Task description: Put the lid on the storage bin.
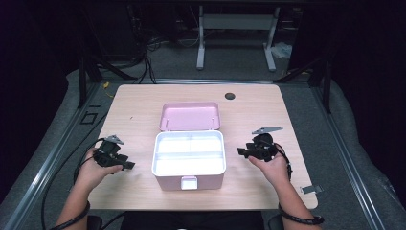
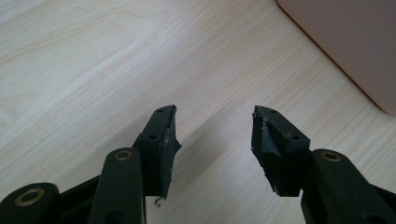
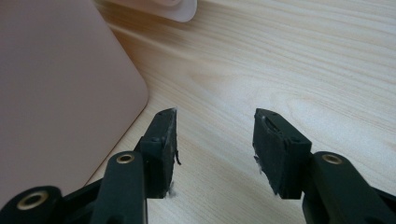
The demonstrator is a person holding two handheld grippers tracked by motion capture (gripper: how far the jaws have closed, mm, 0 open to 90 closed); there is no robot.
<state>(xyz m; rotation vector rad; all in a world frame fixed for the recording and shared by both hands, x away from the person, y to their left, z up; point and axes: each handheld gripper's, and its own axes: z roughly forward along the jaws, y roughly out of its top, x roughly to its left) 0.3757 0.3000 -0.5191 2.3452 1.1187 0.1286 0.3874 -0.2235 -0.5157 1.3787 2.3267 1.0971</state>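
Observation:
A pink box (image 1: 188, 179) stands open in the middle of the wooden table (image 1: 139, 103), its white inner tray (image 1: 189, 153) showing and its pink lid (image 1: 190, 116) folded back behind it. My left gripper (image 1: 128, 166) rests on the table to the left of the box, jaws open and empty. In the left gripper view the left gripper (image 2: 215, 122) has bare wood between its jaws, with the box wall (image 2: 350, 42) at the upper right. My right gripper (image 1: 241, 152) sits to the right of the box, open too. The right gripper view has that gripper (image 3: 215, 126) beside the box wall (image 3: 56, 93).
A dark round cap (image 1: 230, 96) sits in the table top near the far edge. A small grey clip (image 1: 311, 189) hangs at the table's near right edge. Cables trail off the left side over grey floor mats. A white desk frame (image 1: 234, 33) stands beyond the table.

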